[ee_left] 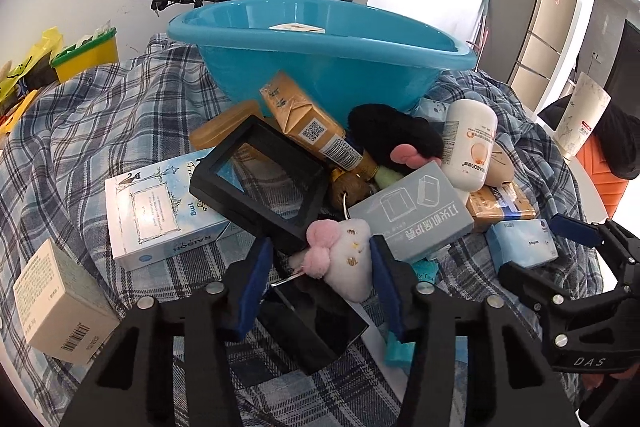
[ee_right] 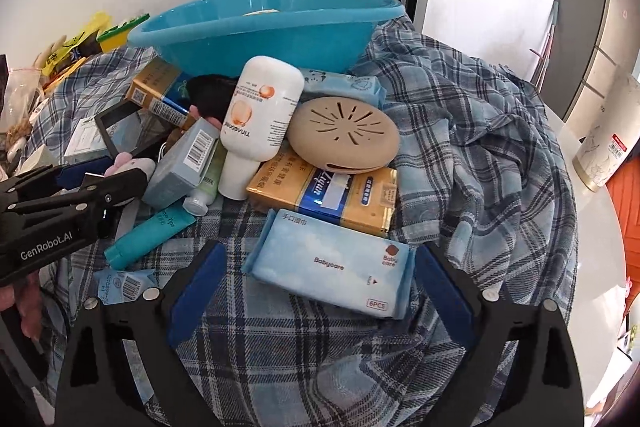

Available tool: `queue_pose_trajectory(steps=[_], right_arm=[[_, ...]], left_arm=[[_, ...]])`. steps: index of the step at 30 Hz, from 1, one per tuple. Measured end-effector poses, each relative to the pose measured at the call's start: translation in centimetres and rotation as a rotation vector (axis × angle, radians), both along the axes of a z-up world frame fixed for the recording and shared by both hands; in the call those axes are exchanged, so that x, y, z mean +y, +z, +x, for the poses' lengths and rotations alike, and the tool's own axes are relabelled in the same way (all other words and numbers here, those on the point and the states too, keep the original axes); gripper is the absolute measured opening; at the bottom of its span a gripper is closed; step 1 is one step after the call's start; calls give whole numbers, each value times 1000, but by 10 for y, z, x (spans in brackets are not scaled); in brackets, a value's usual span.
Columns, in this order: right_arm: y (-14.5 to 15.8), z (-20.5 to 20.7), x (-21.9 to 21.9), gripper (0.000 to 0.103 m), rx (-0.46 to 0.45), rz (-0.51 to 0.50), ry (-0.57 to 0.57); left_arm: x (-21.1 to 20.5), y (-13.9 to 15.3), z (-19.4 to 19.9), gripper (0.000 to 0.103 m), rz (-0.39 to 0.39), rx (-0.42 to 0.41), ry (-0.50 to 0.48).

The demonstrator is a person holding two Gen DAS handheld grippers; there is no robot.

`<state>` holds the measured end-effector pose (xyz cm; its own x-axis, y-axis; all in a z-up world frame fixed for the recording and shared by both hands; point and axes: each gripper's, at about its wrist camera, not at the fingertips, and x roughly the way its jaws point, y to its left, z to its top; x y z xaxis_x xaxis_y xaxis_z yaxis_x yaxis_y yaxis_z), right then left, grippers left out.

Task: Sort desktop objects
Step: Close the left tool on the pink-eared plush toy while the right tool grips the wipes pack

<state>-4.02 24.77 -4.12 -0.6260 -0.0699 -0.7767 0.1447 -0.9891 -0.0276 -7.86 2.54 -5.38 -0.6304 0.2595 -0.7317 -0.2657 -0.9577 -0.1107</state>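
Observation:
A heap of small goods lies on a plaid cloth (ee_left: 100, 131) in front of a blue basin (ee_left: 320, 51). My left gripper (ee_left: 320, 247) straddles a white plush toy with a pink pompom (ee_left: 344, 251). Its right pad touches the toy and a narrow gap shows at the left pad (ee_left: 262, 259). From the right wrist view the left gripper (ee_right: 108, 171) comes in at the left edge. My right gripper (ee_right: 320, 253) stands open around a light blue wipes pack (ee_right: 332, 263), its pads clear of the pack. In the left wrist view the right gripper (ee_left: 548, 251) shows at the right.
Around the plush lie a black frame (ee_left: 256, 179), a grey box (ee_left: 412, 211), a white bottle (ee_right: 260, 107), a tan round case (ee_right: 344, 135), gold tissue packs (ee_right: 324, 195) and a teal tube (ee_right: 148, 231). A beige carton (ee_left: 60, 303) sits near left. A bare table edge (ee_right: 592, 227) runs right.

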Motion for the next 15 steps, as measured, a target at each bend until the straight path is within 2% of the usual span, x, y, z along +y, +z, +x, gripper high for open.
queue_pose_trajectory(steps=[1, 2, 3, 4, 5, 7, 9, 10, 11, 13, 15], right_arm=[[-2, 0, -3, 95, 0, 18, 1], [-3, 1, -5, 95, 5, 36, 0], [-4, 1, -6, 95, 7, 46, 2], [-3, 2, -5, 90, 12, 52, -2], [-2, 3, -3, 78, 19, 58, -11], [1, 4, 3, 71, 19, 28, -8], [7, 7, 8, 60, 32, -16, 13], [12, 9, 9, 44, 39, -46, 23], [16, 11, 10, 35, 47, -58, 27], [20, 14, 4, 31, 49, -37, 57], [18, 13, 2, 33, 39, -30, 69]], left_arm=[[1, 2, 2, 40, -8, 10, -4], [2, 5, 3, 28, -23, 25, -4], [3, 7, 4, 28, -37, 29, -3], [4, 7, 3, 28, -38, 22, -15], [4, 7, 3, 28, -34, 15, -26], [5, 6, 4, 27, -36, 9, -30], [5, 5, 6, 27, -35, 7, -34], [4, 6, 8, 27, -31, 7, -36], [4, 7, 9, 27, -28, 8, -38], [5, 7, 10, 27, -32, 6, -45], [6, 5, 9, 29, -33, 0, -42]])
